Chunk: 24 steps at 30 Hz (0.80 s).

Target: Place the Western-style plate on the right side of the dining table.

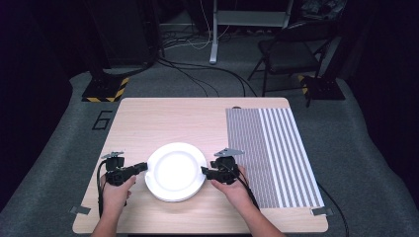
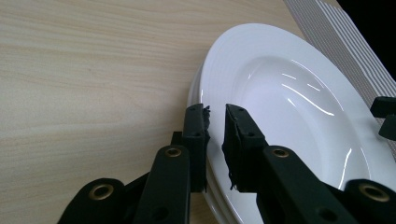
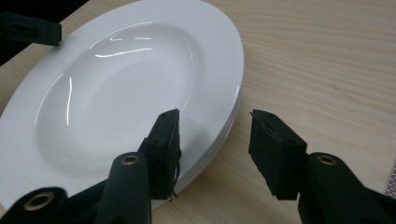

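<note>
Three stacked white plates (image 1: 176,172); left gripper (image 2: 216,122) clamped on the top rim; right gripper (image 3: 214,135) spread, astride the edge.

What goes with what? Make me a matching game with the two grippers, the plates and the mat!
Things:
1. left gripper
2. right gripper
3. mat
4. plates

Descriptions:
A. striped, on the table's right side
B. white, stacked
C. jaws apart, one over the plates, one over the wood
D. jaws closed on a rim of the plates

Pairs: 1-D, 2-C, 3-A, 4-B
</note>
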{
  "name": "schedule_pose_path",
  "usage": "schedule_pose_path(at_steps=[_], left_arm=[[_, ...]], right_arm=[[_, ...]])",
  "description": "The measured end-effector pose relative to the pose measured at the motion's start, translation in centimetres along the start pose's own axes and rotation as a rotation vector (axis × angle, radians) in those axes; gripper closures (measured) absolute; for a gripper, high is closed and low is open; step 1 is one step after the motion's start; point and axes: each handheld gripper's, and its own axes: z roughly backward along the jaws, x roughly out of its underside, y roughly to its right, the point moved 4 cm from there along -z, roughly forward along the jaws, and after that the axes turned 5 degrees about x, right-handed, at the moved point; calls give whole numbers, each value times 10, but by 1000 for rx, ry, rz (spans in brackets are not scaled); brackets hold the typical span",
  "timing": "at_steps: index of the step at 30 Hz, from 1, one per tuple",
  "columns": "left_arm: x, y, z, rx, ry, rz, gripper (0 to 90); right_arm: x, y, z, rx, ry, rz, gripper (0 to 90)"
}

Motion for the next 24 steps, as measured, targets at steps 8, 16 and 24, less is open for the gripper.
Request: schedule_pose_path(at_steps=[8,16,24], left_arm=[[2,0,-2,-9,-14,-3,795],[3,0,-3,-11,-23,-19,807],[4,0,-4,-18,-16,-34,807]], right_arm=[[1,-1,-3,-11,-3,-17,510],[3,-4,-6,-30,-10,-31,498],[6,-10,-9,-44,-25,-35,484]])
